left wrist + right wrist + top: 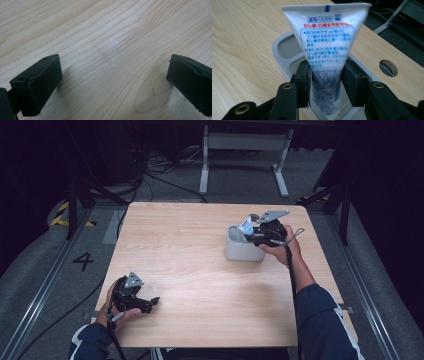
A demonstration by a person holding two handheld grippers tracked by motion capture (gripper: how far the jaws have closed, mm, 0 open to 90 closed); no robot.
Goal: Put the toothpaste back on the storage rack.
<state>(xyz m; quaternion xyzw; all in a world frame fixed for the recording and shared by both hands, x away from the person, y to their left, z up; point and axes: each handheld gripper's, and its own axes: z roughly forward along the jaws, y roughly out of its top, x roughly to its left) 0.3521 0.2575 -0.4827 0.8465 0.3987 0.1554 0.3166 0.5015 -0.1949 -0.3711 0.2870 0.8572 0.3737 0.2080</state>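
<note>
Between the pads of the right claw (pixel 325 80), a white toothpaste tube (pixel 325 50) with blue and red print was pinched across its lower body. The tube's long axis was held roughly upright, with the flat crimped end pointed up and the lower end sunk into a grey holder (pixel 284 50); the cap end was hidden there. In the high view the right claw (pixel 249 231) was seen over the grey holder (pixel 240 250), with the tube (pixel 246 226) raised above the rim. The holder was stood on the right far part of the wooden surface (pixel 190 270), near its right edge. A round hole (pixel 388 67) in the surface was seen just beyond the holder.

At the near left corner, the left claw (pixel 154 302) was kept low over the surface, jaws spread wide with nothing between them, and bare wood (pixel 110 50) was seen beneath, well apart from the holder.
</note>
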